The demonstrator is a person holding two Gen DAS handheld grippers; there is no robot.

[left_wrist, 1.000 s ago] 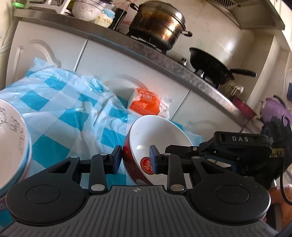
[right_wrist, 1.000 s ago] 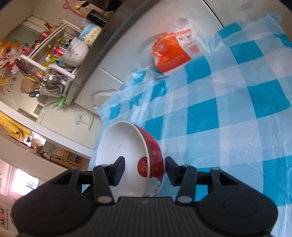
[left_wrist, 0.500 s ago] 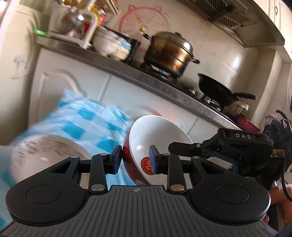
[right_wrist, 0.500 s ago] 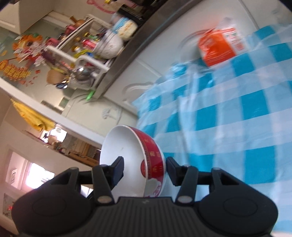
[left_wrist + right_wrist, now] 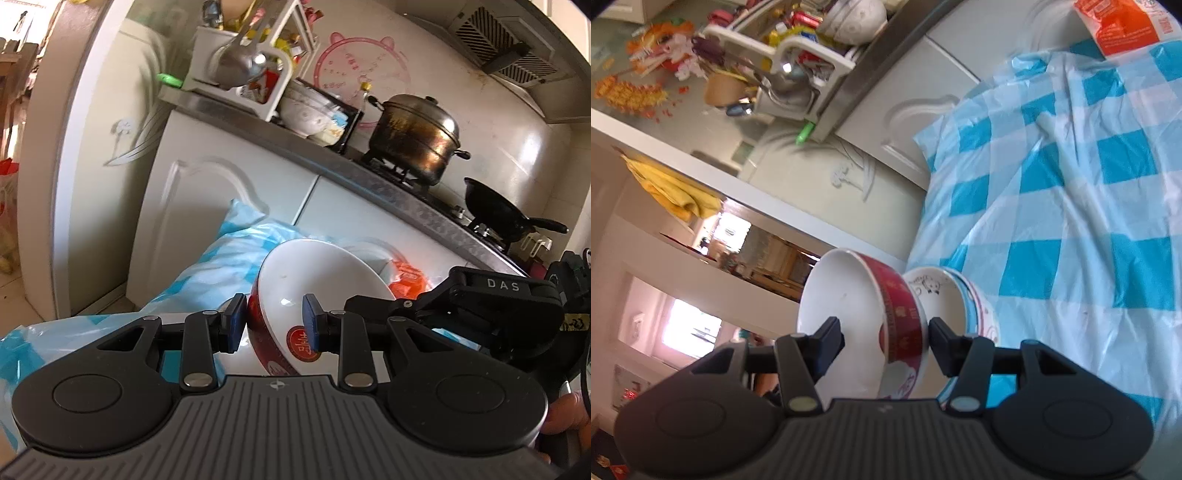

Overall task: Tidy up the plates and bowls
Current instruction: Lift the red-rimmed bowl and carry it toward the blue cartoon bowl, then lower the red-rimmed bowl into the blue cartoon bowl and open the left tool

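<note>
The left gripper [image 5: 274, 322] is narrowly set with its blue pads [image 5: 235, 322] clamped on the wall of a red bowl [image 5: 317, 291], white inside, one pad on the outer red side and the other on the inner white side; the bowl is tilted on edge above the blue-and-white checked cloth [image 5: 221, 258]. A red round seal with white characters shows on the bowl's outside near the right pad, too small to read. Farther right in this view the right gripper [image 5: 502, 306] bears the white letters "DAS". In the right wrist view the right gripper [image 5: 884, 338] has its jaws opening; the red bowl [image 5: 860, 321] stands between them, the left pad clear of the white inside, the right pad at or just off the red outer wall. Just right of it sits a stack of white bowls [image 5: 945, 299] with a small cartoon print, resting on the checked cloth [image 5: 1071, 192]. At the far right an orange carton [image 5: 1123, 26] lies by the cabinet, its print unreadable.
</note>
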